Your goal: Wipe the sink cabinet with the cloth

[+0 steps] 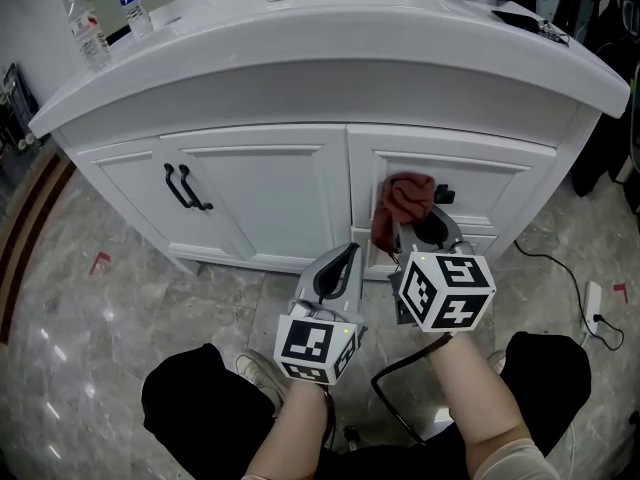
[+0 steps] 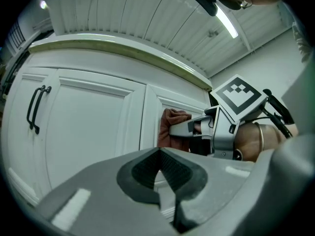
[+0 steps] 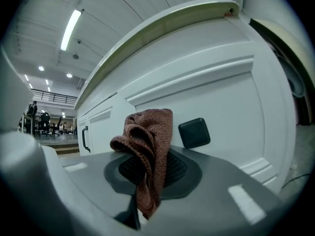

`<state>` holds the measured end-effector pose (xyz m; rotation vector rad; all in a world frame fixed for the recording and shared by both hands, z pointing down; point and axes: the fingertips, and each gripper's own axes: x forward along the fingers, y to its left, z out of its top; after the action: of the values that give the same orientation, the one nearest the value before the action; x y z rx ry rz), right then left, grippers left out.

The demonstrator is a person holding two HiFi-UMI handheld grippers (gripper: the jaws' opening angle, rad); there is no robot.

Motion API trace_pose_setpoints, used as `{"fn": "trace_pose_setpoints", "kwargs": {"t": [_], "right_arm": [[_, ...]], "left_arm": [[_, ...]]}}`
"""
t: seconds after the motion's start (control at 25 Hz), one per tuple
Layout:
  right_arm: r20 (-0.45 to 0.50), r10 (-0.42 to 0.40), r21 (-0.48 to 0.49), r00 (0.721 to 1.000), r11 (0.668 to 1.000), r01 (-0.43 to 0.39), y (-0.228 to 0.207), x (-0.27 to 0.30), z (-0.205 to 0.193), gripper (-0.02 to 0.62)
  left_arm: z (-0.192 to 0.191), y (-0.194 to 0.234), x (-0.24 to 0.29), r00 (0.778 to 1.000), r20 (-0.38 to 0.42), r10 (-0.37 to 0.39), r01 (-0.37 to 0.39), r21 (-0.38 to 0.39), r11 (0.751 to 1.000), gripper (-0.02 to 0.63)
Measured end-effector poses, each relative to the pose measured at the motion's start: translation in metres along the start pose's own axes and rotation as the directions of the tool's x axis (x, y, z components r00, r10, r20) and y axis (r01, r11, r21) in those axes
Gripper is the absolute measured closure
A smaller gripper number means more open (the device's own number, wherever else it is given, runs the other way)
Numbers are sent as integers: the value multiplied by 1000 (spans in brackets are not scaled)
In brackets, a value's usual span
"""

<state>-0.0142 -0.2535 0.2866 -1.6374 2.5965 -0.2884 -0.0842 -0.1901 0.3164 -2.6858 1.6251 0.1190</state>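
Observation:
A brown-red knitted cloth (image 1: 402,206) is pinched in my right gripper (image 1: 412,230) and pressed against the right drawer front of the white sink cabinet (image 1: 260,193). In the right gripper view the cloth (image 3: 147,151) bunches up between the shut jaws, just left of a black square knob (image 3: 194,132). My left gripper (image 1: 338,268) hangs lower and to the left, jaws shut with nothing between them. From the left gripper view, the cloth (image 2: 170,127) and the right gripper (image 2: 202,129) show against the cabinet (image 2: 93,127).
Black double handles (image 1: 185,188) sit on the left cabinet doors. Two water bottles (image 1: 90,30) stand on the white countertop (image 1: 330,38) at the left; dark items (image 1: 500,8) lie at its right. A cable and power strip (image 1: 590,308) lie on the marble floor at the right.

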Motion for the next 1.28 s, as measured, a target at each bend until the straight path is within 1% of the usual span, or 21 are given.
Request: {"fn": "trace_pose_setpoints", "kwargs": {"t": [0.08, 0.24, 0.36, 0.48, 0.68, 0.88, 1.08, 1.28], "right_arm": [[4, -25, 3, 1000, 1000, 25, -6, -4, 0, 515], [-10, -55, 57, 998, 997, 56, -18, -11, -3, 515], [-20, -55, 99, 998, 993, 56, -26, -17, -3, 517], [-25, -47, 121, 999, 991, 50, -29, -23, -2, 515], [-10, -36, 106, 999, 994, 37, -30, -37, 8, 515], [36, -78, 66, 996, 995, 75, -45, -52, 24, 515], [50, -94, 71, 994, 993, 91, -54, -57, 29, 515], [61, -181, 68, 982, 982, 176, -77, -59, 31, 515]], "left_arm": [[-1, 0, 0, 1000, -4, -1, 1, 2, 1000, 604], [-1, 4, -1, 1000, -4, 9, -9, -4, 1000, 604], [2, 1, 2, 1000, 5, 6, -6, -15, 1000, 604], [3, -7, 7, 1000, 8, -9, 9, -21, 1000, 604], [4, -22, 15, 999, 12, -42, 42, -20, 999, 604], [3, -32, 23, 998, 15, -60, 61, -30, 998, 604], [1, -46, 31, 997, 8, -83, 83, -26, 996, 604], [3, -45, 36, 996, 15, -83, 83, -26, 996, 604]]}}
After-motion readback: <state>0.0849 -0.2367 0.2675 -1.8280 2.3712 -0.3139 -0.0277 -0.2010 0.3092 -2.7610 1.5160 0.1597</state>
